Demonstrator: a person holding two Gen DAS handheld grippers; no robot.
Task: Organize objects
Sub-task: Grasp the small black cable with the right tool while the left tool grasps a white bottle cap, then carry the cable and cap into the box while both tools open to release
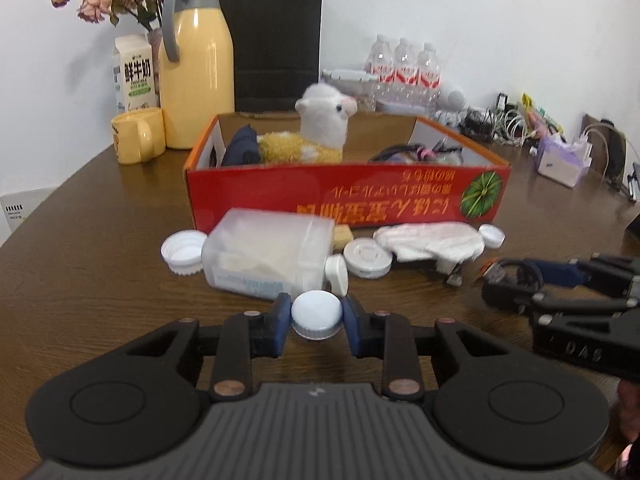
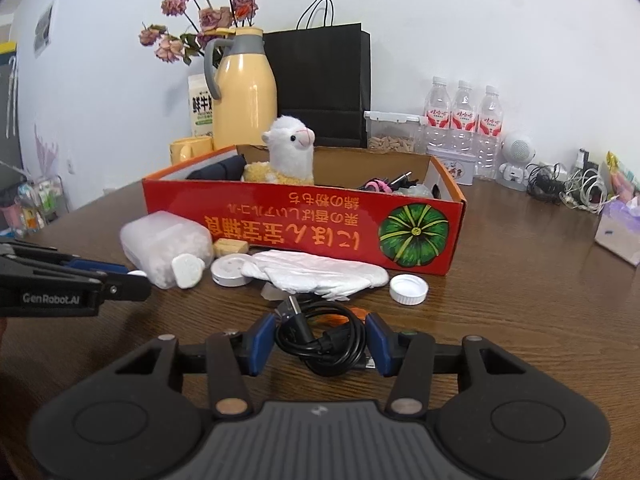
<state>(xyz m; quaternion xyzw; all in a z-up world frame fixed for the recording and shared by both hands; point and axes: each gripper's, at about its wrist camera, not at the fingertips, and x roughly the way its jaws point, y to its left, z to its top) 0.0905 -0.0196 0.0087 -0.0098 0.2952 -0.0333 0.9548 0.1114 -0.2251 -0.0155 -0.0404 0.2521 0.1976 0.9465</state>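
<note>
Left hand-held gripper [image 1: 317,316] clamps white cap [image 1: 317,314]; right hand-held gripper [image 2: 321,340] grasps black cable [image 2: 324,340]; next, probably lift both into red box [image 1: 348,196].

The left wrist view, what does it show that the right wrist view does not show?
Only the left wrist view shows the left gripper shut on a white bottle cap, and another open cap left of the plastic jar. Only the right wrist view shows the right gripper shut on a coiled black cable. Both show the red box, the alpaca plush and the white cloth.
</note>
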